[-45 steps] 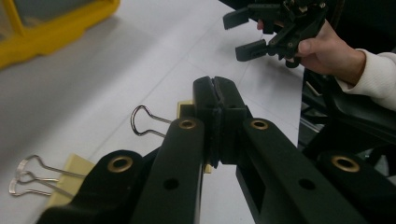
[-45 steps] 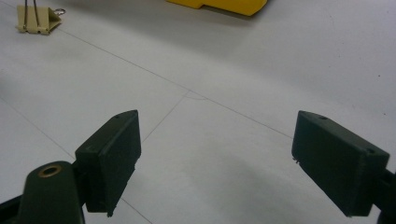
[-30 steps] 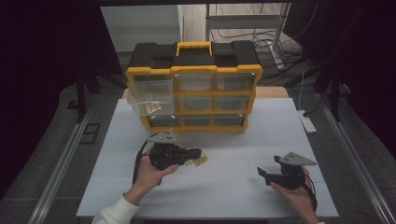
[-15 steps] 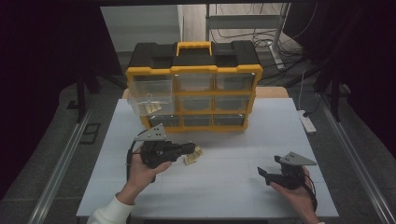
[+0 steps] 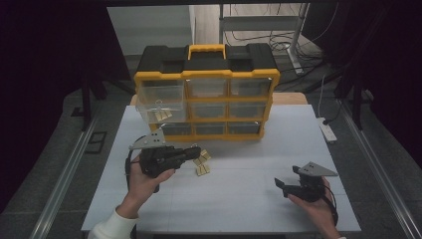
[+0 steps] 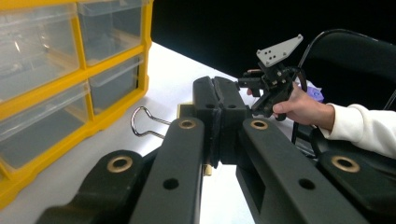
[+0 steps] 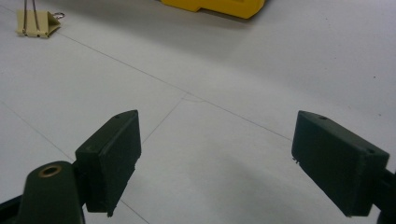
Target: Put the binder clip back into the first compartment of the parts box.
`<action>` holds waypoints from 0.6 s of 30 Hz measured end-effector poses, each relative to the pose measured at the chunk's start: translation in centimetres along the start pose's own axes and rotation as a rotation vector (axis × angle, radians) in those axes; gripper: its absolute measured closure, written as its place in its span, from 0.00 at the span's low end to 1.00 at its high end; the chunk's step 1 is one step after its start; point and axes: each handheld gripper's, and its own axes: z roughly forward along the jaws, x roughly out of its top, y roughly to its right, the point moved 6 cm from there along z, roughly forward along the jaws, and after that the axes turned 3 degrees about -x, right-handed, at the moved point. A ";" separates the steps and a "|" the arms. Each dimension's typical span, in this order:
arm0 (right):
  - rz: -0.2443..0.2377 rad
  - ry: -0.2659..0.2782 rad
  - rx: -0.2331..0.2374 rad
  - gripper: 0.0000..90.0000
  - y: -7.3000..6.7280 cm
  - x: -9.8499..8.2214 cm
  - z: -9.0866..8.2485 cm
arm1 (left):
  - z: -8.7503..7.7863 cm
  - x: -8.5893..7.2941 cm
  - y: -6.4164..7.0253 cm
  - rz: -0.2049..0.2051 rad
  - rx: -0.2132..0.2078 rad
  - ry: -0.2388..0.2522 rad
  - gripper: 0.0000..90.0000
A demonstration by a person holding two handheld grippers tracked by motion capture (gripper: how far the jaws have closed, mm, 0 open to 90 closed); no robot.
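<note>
My left gripper [image 5: 196,151] hovers over the white table in front of the organizer and points right. It is shut on a cream binder clip [image 5: 203,157]. In the left gripper view the jaws [image 6: 217,93] press together, and the clip's wire handle [image 6: 140,123] sticks out to their left. A second cream clip [image 5: 202,170] lies on the table just below. My right gripper [image 5: 279,184] rests near the table's front right, open with nothing between its fingers [image 7: 215,158].
A yellow and black organizer [image 5: 206,74] with clear drawers stands at the back. Its upper left drawer [image 5: 158,107] is pulled out and holds a few clips. A loose clip [image 7: 37,23] lies far left in the right gripper view. A power strip [image 5: 328,130] lies at the right edge.
My left gripper has risen and drifted left toward the organizer, carrying a clip off the table. The right gripper has stayed still.
</note>
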 end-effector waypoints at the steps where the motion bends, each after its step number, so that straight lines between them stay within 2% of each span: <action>1: 0.000 0.000 0.000 0.18 0.0 0.0 0.0 | -0.1 0.1 0.0 0.001 0.001 0.003 0.99; 18: -0.004 -0.002 -0.001 0.18 0.0 0.0 0.0 | -1.6 0.9 0.0 -0.006 0.005 0.047 0.99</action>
